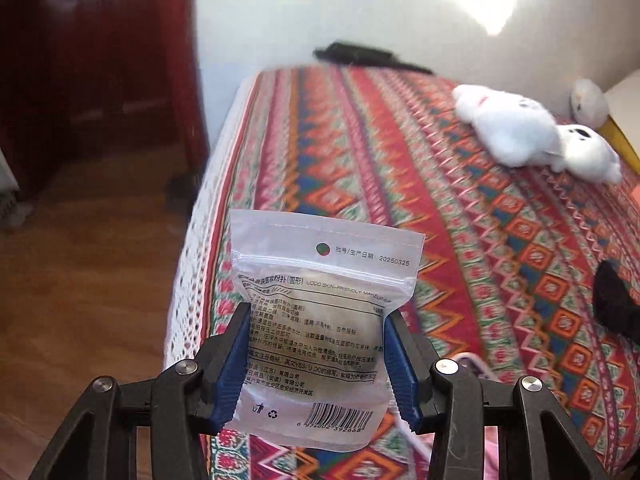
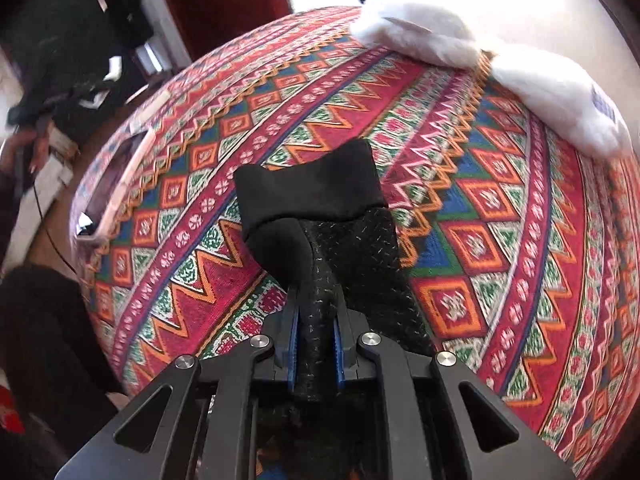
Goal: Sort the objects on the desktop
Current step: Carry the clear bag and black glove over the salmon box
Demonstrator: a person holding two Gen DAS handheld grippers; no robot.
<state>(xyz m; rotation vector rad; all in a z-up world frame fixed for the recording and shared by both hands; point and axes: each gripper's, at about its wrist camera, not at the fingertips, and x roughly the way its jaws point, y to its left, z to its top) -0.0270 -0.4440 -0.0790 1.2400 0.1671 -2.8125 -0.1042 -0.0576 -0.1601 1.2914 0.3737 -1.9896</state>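
Holding two things at once: my left gripper (image 1: 318, 364) clamps a clear pouch (image 1: 320, 332) by its sides, lifted above the table edge, and my right gripper (image 2: 316, 350) pinches a black cloth (image 2: 320, 216) narrowly over the patterned tablecloth (image 2: 500, 208). That slick pouch could slide out, I reckon; the limp cloth could drag. Only the left view reads the pouch's print and the wood floor (image 1: 92, 280); only the right shows a phone (image 2: 116, 192) near the edge.

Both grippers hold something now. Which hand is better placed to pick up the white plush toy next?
Neither is free. Left gripper grips the pouch; right gripper grips the black cloth. The plush toy lies nearer the right, probably better after releasing.
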